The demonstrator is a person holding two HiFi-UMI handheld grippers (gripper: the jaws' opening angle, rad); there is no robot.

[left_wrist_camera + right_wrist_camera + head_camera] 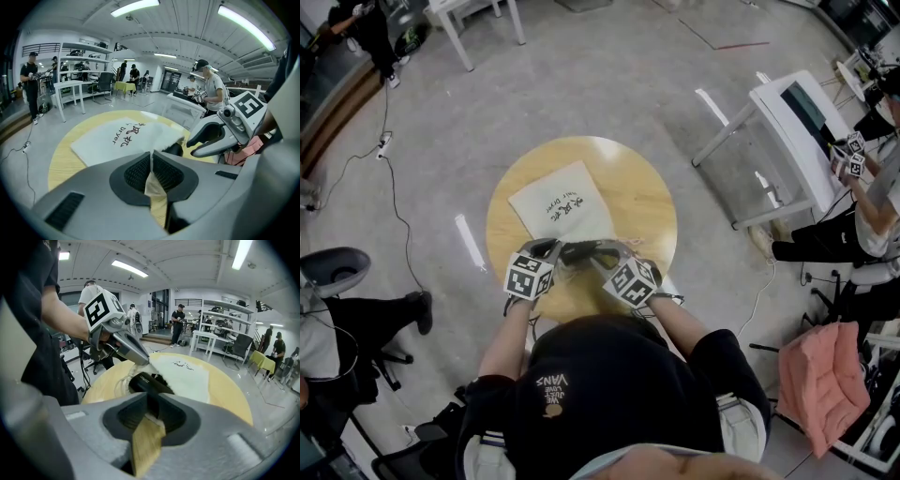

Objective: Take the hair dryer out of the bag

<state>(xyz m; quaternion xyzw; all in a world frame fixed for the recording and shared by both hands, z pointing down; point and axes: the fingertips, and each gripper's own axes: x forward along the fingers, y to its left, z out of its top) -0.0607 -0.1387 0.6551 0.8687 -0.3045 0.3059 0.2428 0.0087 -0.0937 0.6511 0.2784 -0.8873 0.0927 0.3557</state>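
Both forearms (bare below the short sleeves) reach forward and converge. The left gripper [555, 251] and right gripper [609, 255] angle forward and downward, marker cubes uppermost, tips near each other. Left jaws: clamped on the edge of the bag [117, 138]. Right jaws: closed on the dark end of the hair dryer [150, 383].

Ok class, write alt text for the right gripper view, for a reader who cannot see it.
The right hand-held gripper has its jaws closed on a black hair dryer that pokes from the mouth of a white bag on a round wooden table. Just beyond it, the left hand-held gripper pinches the bag's edge.
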